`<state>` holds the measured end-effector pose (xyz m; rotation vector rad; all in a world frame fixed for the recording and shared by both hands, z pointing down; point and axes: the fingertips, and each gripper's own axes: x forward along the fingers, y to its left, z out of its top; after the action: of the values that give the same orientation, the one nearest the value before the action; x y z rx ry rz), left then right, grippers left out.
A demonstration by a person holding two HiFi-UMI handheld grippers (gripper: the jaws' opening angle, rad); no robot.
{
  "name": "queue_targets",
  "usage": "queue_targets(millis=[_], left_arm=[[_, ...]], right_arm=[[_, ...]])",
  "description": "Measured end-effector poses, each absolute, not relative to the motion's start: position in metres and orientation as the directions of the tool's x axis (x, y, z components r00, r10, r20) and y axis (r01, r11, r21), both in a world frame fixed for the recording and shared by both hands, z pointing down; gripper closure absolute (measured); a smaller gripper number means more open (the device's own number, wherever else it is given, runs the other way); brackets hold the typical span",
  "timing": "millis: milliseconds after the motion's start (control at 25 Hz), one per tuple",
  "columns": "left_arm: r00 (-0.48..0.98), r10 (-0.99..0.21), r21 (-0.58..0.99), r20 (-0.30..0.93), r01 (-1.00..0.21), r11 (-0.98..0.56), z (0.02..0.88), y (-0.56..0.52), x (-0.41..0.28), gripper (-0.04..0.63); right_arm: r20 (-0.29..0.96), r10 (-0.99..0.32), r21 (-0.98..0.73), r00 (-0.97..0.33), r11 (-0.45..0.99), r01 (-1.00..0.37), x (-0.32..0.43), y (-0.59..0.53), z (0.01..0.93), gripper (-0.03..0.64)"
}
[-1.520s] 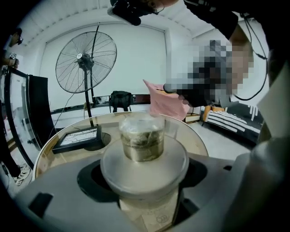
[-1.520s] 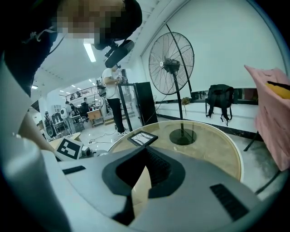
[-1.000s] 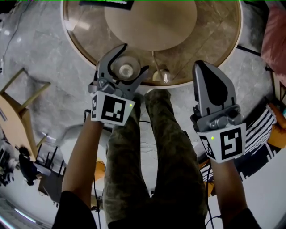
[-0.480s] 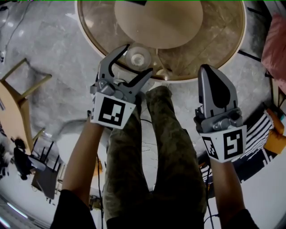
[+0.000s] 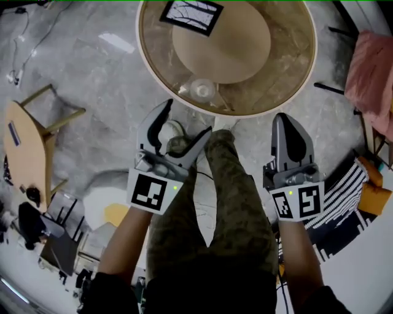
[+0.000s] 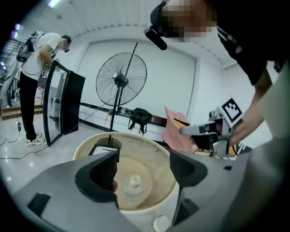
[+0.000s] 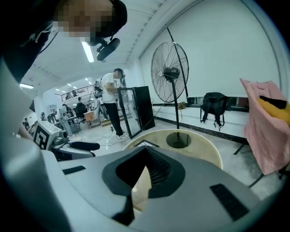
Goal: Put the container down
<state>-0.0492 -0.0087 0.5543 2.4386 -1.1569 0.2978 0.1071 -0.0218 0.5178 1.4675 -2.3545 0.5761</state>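
A small clear container [image 5: 202,89] with a round lid stands upright on the round glass table [image 5: 295,73], near its front edge. My left gripper [image 5: 187,118] is open and empty, held just off the table's rim on the near side of the container. In the left gripper view the container [image 6: 132,185] shows beyond and between the spread jaws of the left gripper [image 6: 145,172], apart from them. My right gripper [image 5: 284,122] is shut with nothing in it, off the table's right front edge. The right gripper [image 7: 144,171] shows its jaws closed together.
A dark-framed sheet [image 5: 191,15] lies at the table's far side above the tan base [image 5: 221,37]. A wooden chair [image 5: 27,147] stands left, pink cloth [image 5: 371,67] right, a striped mat [image 5: 353,184] lower right. A floor fan [image 6: 120,84] and a standing person [image 6: 34,77] are behind.
The left gripper drew back from around the container, off the table toward me. The container stays on the table. The right gripper stayed shut and hardly moved.
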Motion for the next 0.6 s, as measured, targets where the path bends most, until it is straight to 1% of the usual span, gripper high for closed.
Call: queue_targets(millis=[200, 320, 440, 520, 600], left_arm=[[0.653, -0.701, 0.318, 0.286, -0.755, -0.574, 0.445, -0.027, -0.053, 0.238], [0.685, -0.692, 0.319, 0.229, -0.724, -0.612, 0.365, -0.037, -0.048, 0.238], [0.693, -0.688, 0.317, 0.217, -0.716, -0.622, 0.293, -0.035, -0.042, 0.24], [0.703, -0.68, 0.339, 0.209, -0.704, -0.624, 0.247, -0.026, -0.04, 0.252], [0.71, -0.684, 0.35, 0.166, -0.691, -0.632, 0.206, -0.023, -0.042, 0.278]], right_arm=[[0.452, -0.794, -0.165, -0.408, 0.374, -0.912, 0.094, -0.024, 0.439, 0.595], [0.396, -0.812, -0.176, -0.429, 0.391, -0.903, 0.085, -0.033, 0.37, 0.595], [0.354, -0.831, -0.181, -0.429, 0.39, -0.903, 0.088, -0.033, 0.299, 0.595], [0.331, -0.844, -0.18, -0.422, 0.382, -0.906, 0.094, -0.027, 0.253, 0.595], [0.291, -0.866, -0.163, -0.407, 0.375, -0.913, 0.099, -0.031, 0.214, 0.595]])
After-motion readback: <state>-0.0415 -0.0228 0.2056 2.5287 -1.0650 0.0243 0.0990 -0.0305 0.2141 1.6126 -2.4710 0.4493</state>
